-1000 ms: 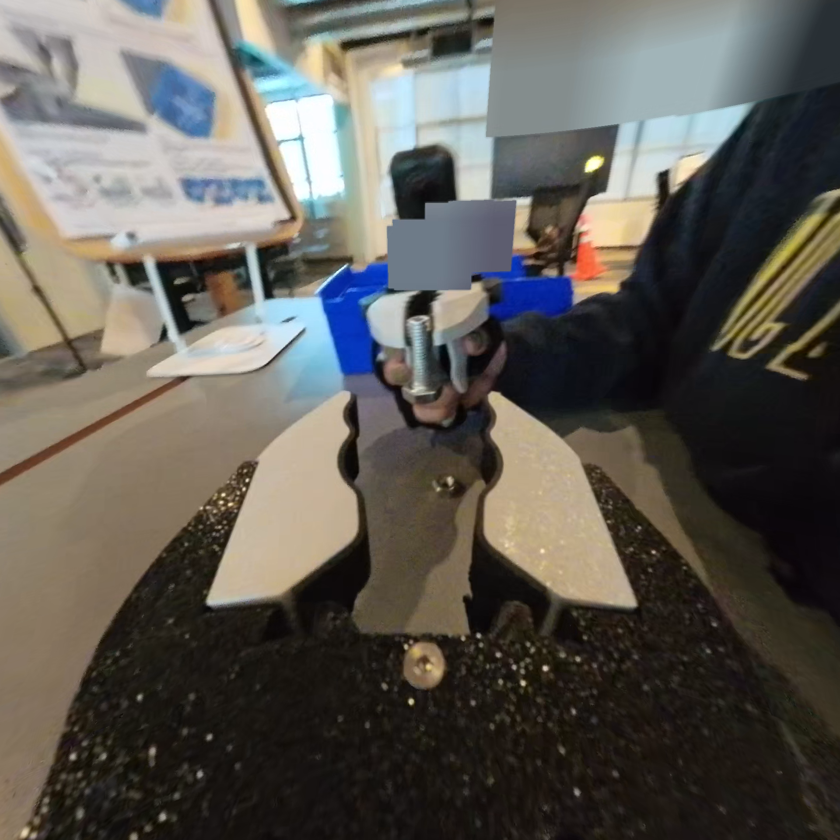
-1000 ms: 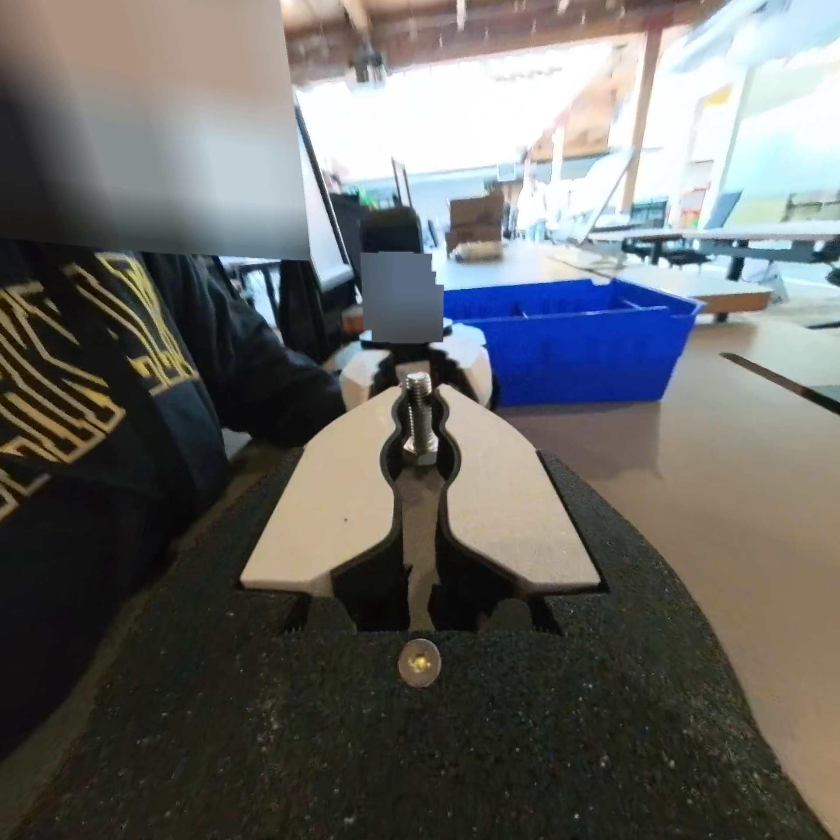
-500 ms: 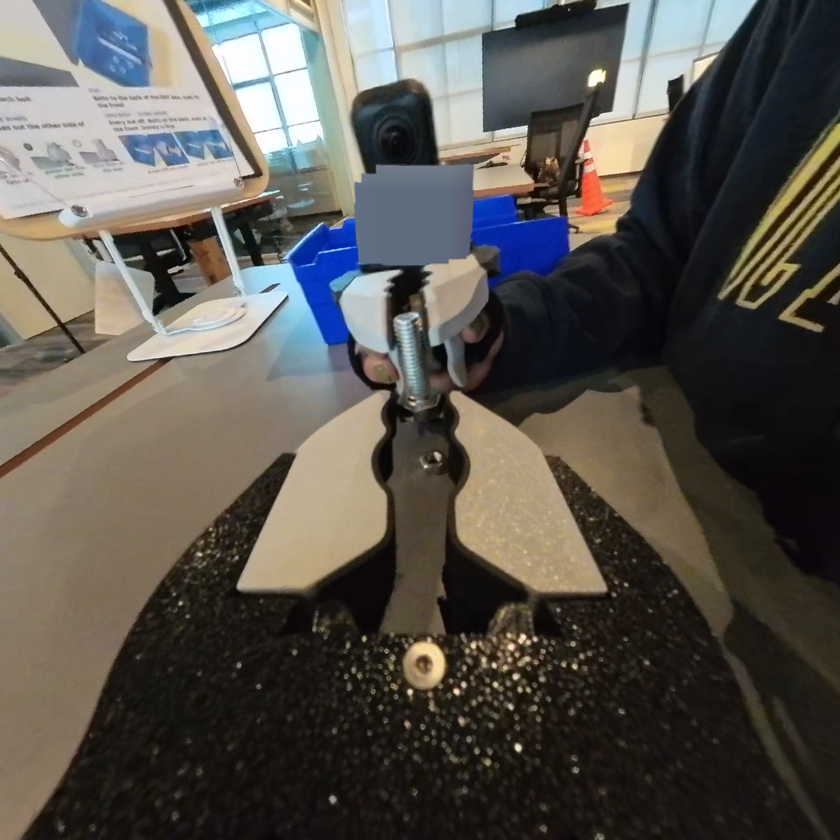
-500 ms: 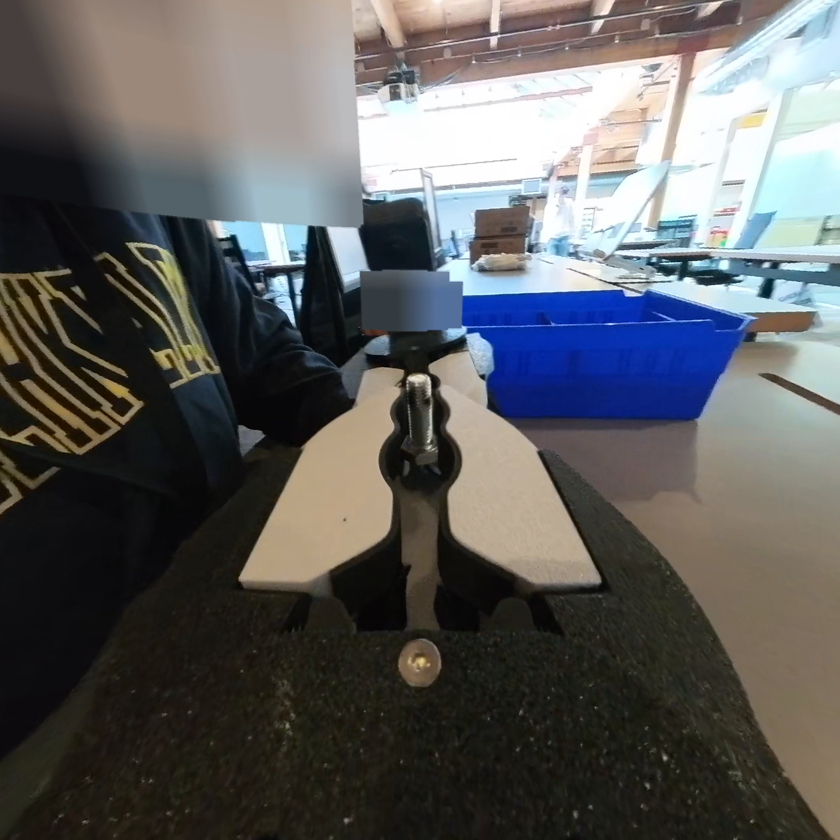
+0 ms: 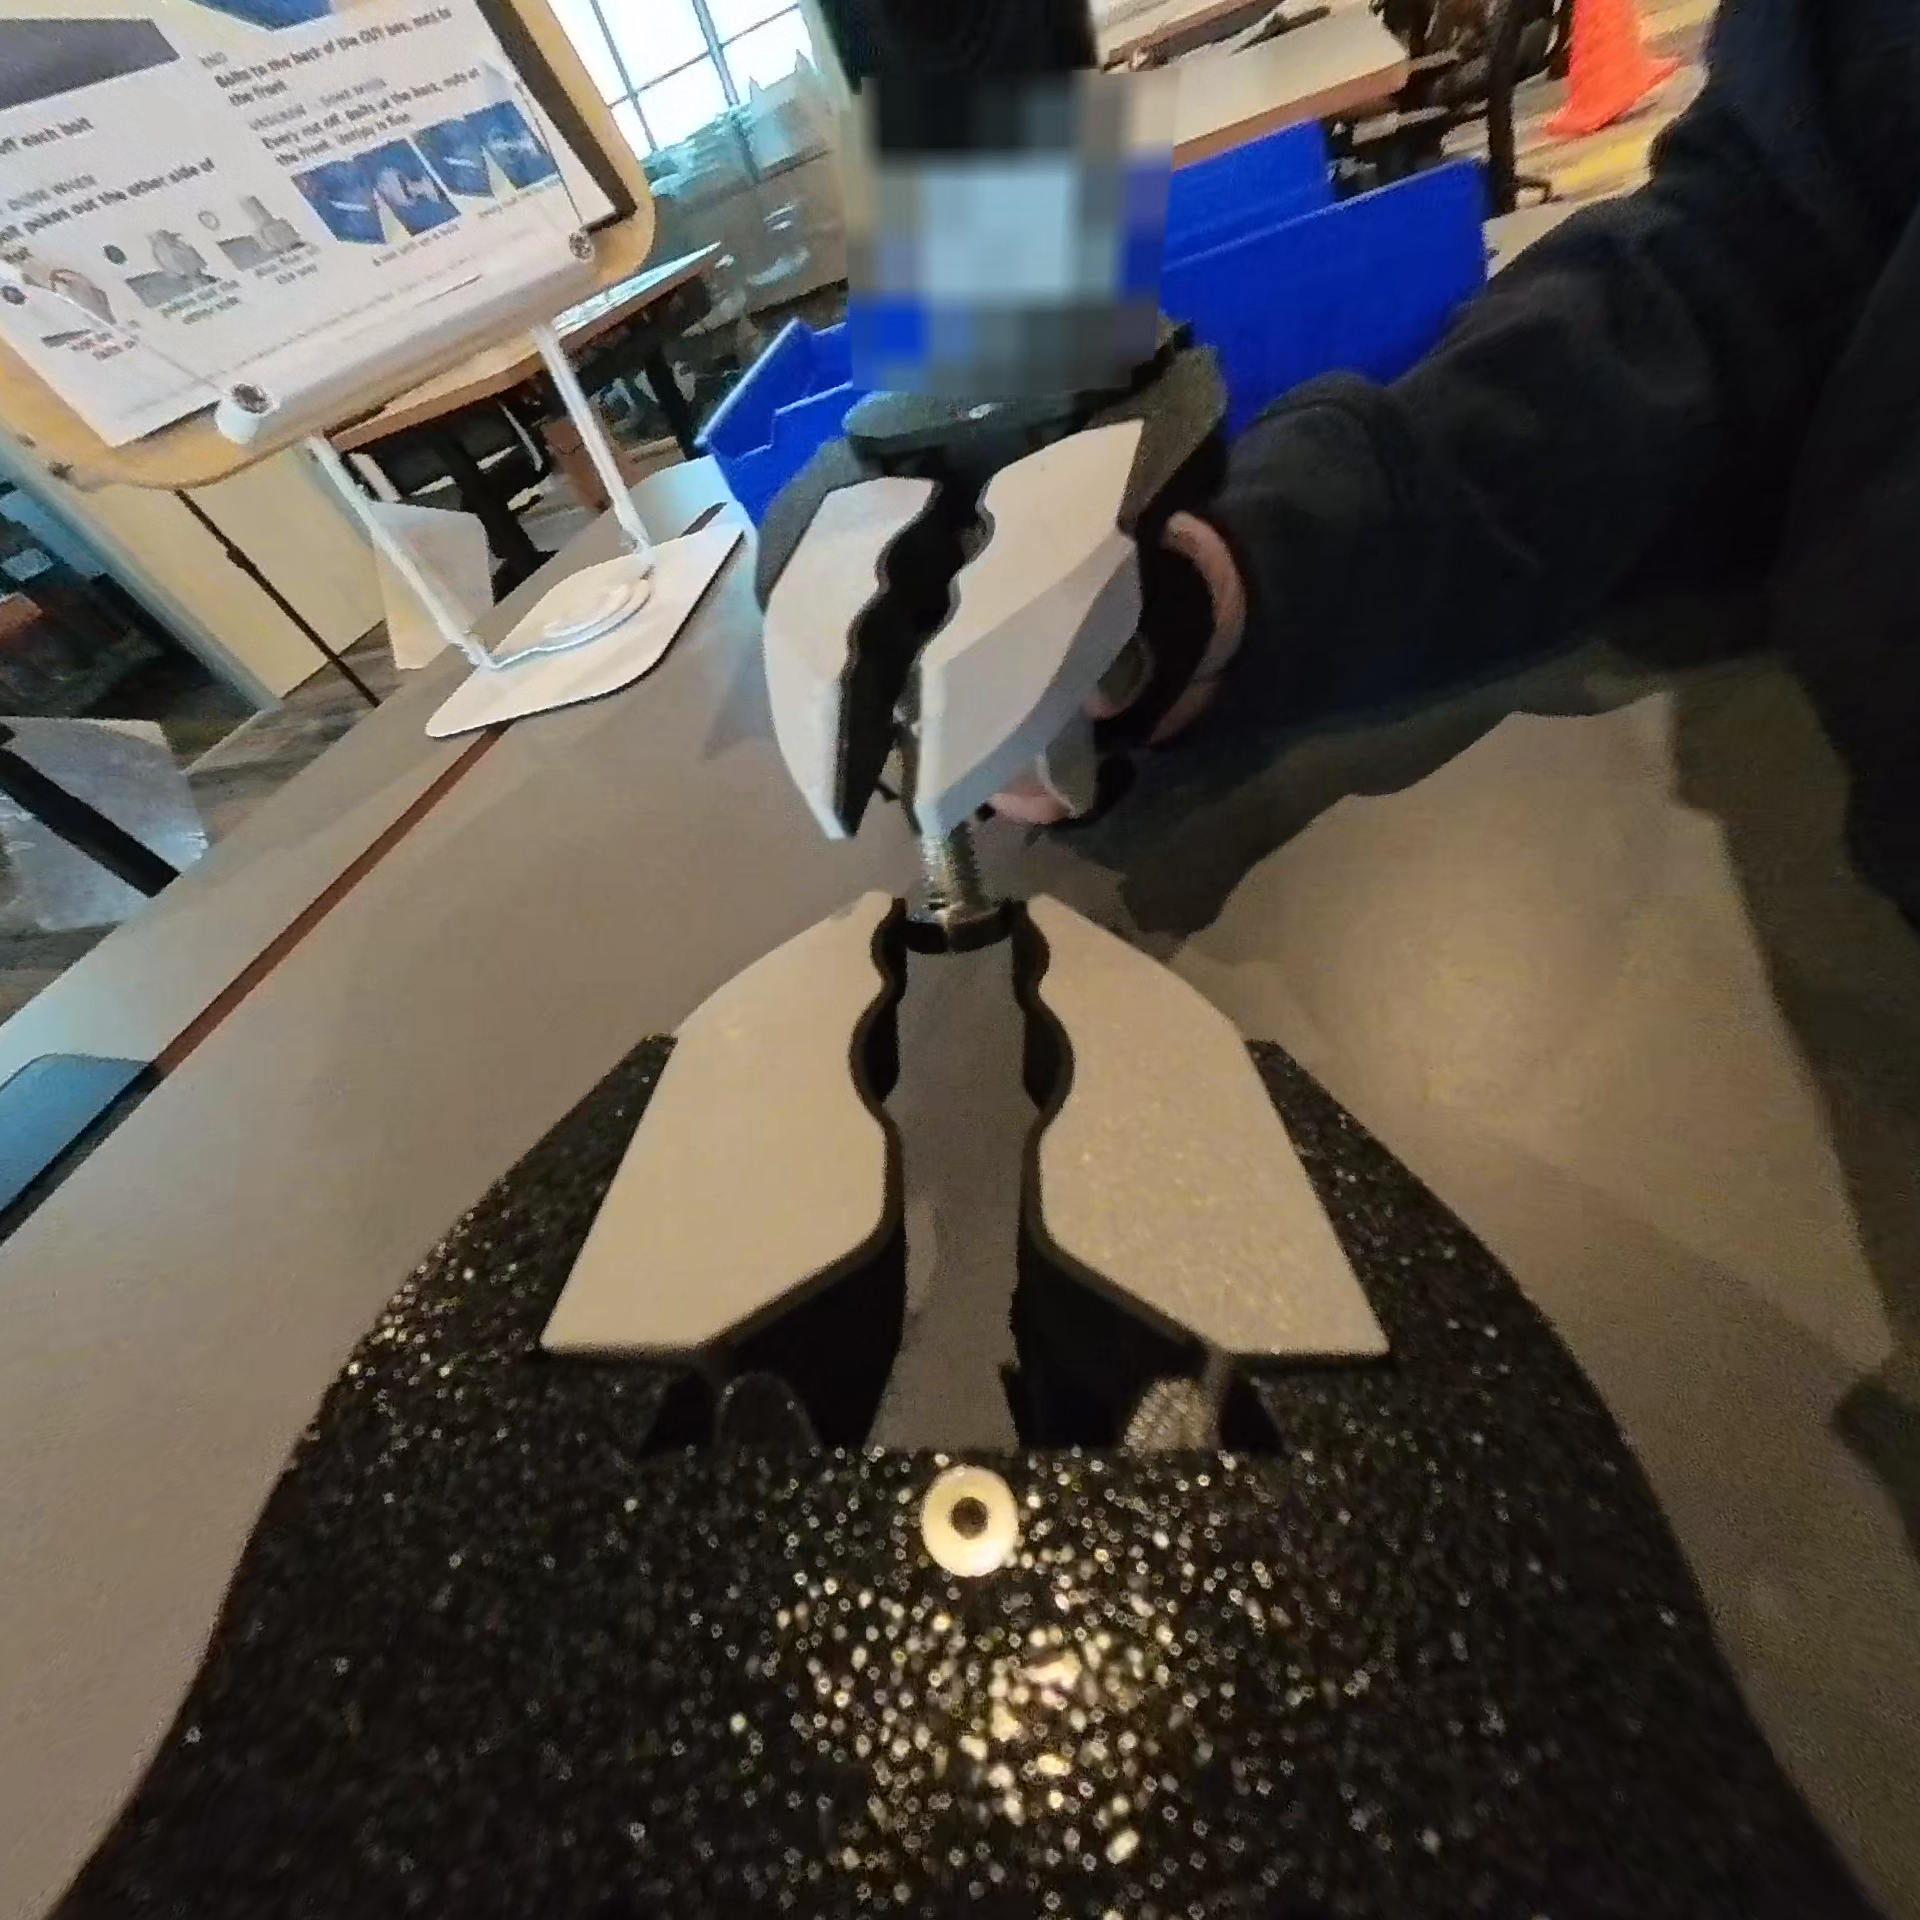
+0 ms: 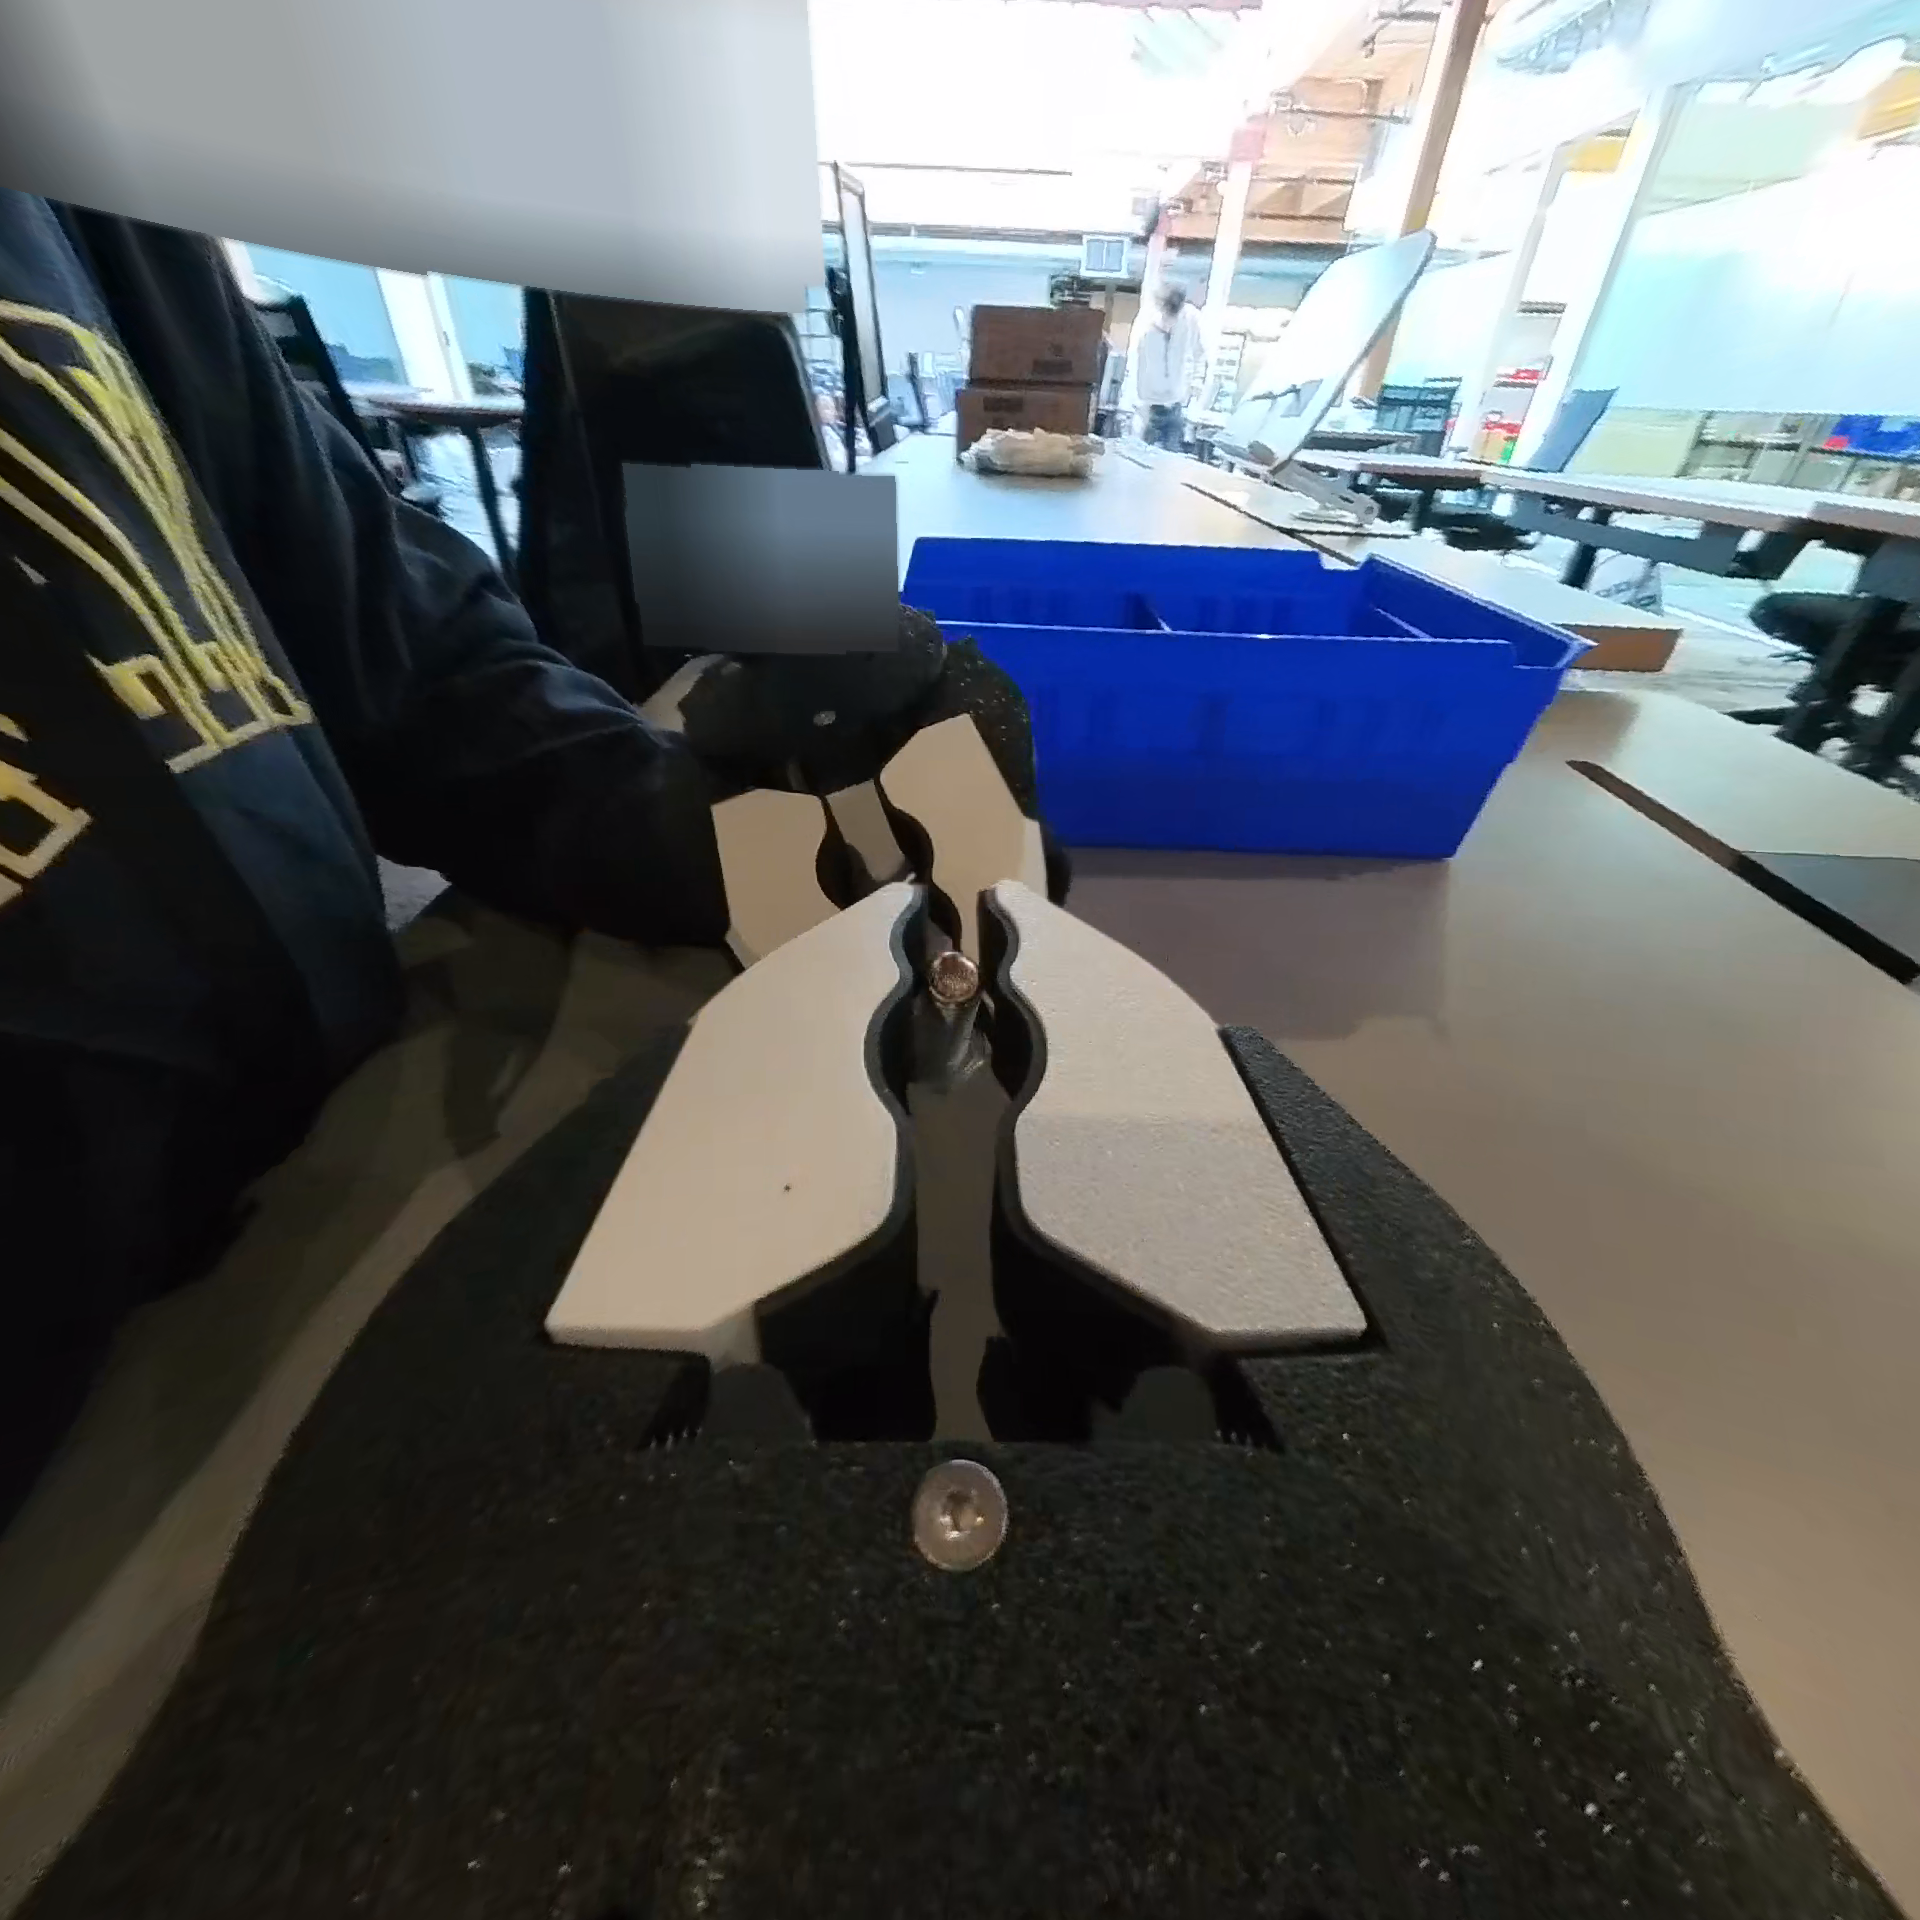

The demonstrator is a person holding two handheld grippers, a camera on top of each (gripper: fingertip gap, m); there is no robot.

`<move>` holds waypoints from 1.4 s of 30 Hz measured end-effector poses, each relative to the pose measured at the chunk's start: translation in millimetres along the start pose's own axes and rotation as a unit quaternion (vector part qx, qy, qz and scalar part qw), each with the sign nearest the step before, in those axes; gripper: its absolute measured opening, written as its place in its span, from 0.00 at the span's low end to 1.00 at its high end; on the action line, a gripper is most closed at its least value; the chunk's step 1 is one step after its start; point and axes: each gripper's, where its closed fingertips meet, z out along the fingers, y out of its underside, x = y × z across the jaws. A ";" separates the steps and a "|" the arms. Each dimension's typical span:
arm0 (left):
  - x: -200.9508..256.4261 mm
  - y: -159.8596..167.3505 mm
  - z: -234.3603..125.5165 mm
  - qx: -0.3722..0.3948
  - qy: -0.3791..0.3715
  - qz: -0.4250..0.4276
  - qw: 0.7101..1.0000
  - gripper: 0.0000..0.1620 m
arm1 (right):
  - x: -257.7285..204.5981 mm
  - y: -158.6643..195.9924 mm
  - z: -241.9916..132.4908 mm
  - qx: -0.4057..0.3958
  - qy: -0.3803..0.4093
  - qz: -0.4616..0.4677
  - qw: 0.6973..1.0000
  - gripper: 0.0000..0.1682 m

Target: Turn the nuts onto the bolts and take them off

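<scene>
In the left wrist view, the left tongs (image 5: 954,930) lie low over the grey table (image 5: 312,1091), their two white fingers (image 5: 748,1164) parted, with a small dark hex nut (image 5: 951,928) between the tips; whether they pinch it I cannot tell. Just past the tips, at 12 o'clock, the right tongs (image 5: 894,800) point downward, clenched on a threaded silver steel bolt (image 5: 943,857) whose lower end meets the nut. A hand in a dark fingerless glove (image 5: 1184,634) holds those tongs from 2 o'clock.

In the right wrist view, the bolt sits gripped between the tips, seen end-on. A blue plastic bin (image 6: 1247,717) stands on the table at 1 o'clock, well apart. A white instruction board on a stand (image 5: 301,208) stands at 10 o'clock in the left wrist view.
</scene>
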 end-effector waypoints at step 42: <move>2.7 -5.1 -1.1 0.024 0.021 -0.029 0.999 0.11 | -7.3 -6.9 -2.9 0.042 -0.039 0.026 0.998 0.05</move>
